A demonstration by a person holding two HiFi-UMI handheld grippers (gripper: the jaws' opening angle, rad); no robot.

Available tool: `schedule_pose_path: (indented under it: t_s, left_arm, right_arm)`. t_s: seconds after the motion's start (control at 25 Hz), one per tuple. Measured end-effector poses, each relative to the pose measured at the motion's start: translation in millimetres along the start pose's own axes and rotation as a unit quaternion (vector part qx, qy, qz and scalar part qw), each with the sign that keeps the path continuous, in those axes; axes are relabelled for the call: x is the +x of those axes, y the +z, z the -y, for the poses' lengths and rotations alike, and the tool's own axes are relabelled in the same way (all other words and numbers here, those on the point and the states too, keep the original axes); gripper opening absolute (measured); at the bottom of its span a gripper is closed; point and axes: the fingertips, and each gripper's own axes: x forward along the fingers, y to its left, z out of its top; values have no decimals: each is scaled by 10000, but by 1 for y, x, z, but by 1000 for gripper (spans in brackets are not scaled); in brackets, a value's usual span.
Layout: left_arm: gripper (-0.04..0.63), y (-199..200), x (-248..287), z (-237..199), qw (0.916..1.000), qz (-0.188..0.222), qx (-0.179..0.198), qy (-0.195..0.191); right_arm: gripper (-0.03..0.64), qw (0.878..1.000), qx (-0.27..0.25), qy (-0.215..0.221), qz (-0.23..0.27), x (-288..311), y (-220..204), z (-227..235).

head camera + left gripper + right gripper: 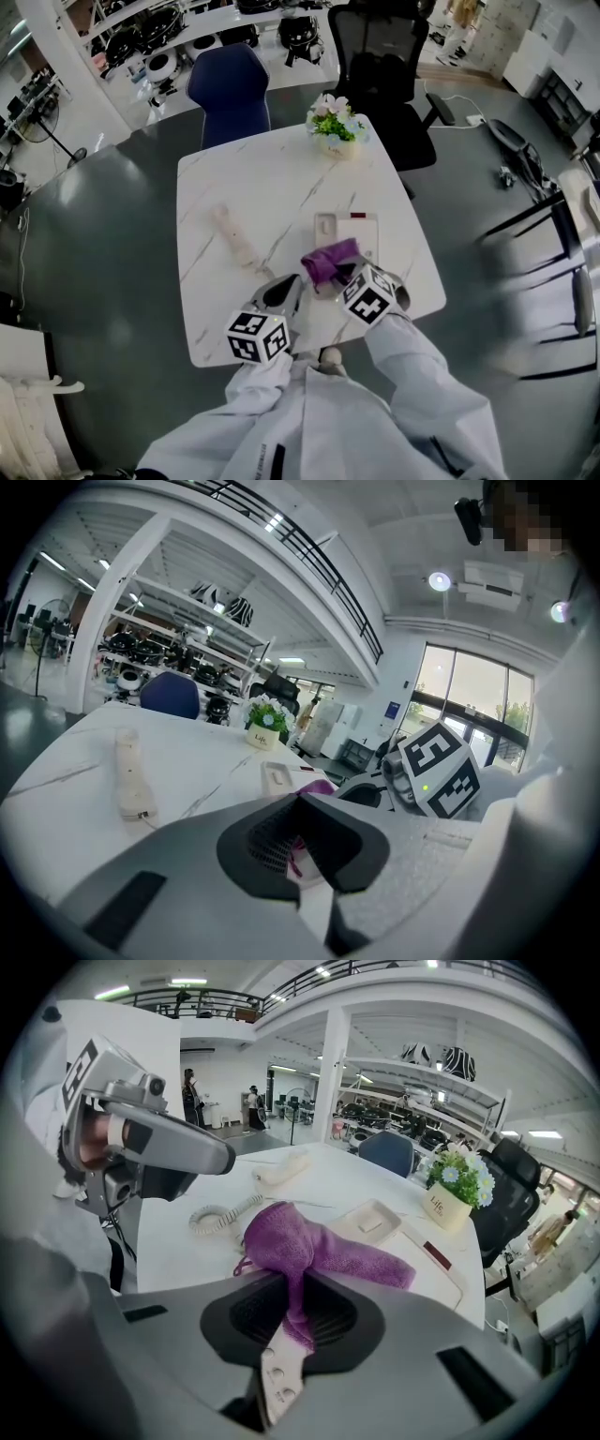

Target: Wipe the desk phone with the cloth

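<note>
The handset (232, 236) lies off its cradle on the left of the table (234, 178), and its curly cord (220, 1213) runs toward me; if I drag the cloth that way, the cord could catch and pull the handset along; my left gripper (300, 803) hangs just above the table near me, with its jaws pressed together and nothing in them, so it is not holding anything down; the purple cloth (291, 1241) is bunched up at the near left side of the phone base (354, 230); my right gripper (298, 1302) is squeezed tight on only one thin fold of it, and I think that fold could slip out if I rub hard; the base looks light, so a big push could slide it right, toward the table edge.
</note>
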Motion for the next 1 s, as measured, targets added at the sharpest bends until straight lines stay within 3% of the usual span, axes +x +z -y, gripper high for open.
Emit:
schedule_pose_path:
  t_s: [1.0]
  left_arm:
    - [-2, -2, -17, 1, 10000, 95, -12, 6]
  right_arm:
    - [34, 9981, 68, 556, -247, -4, -22, -47]
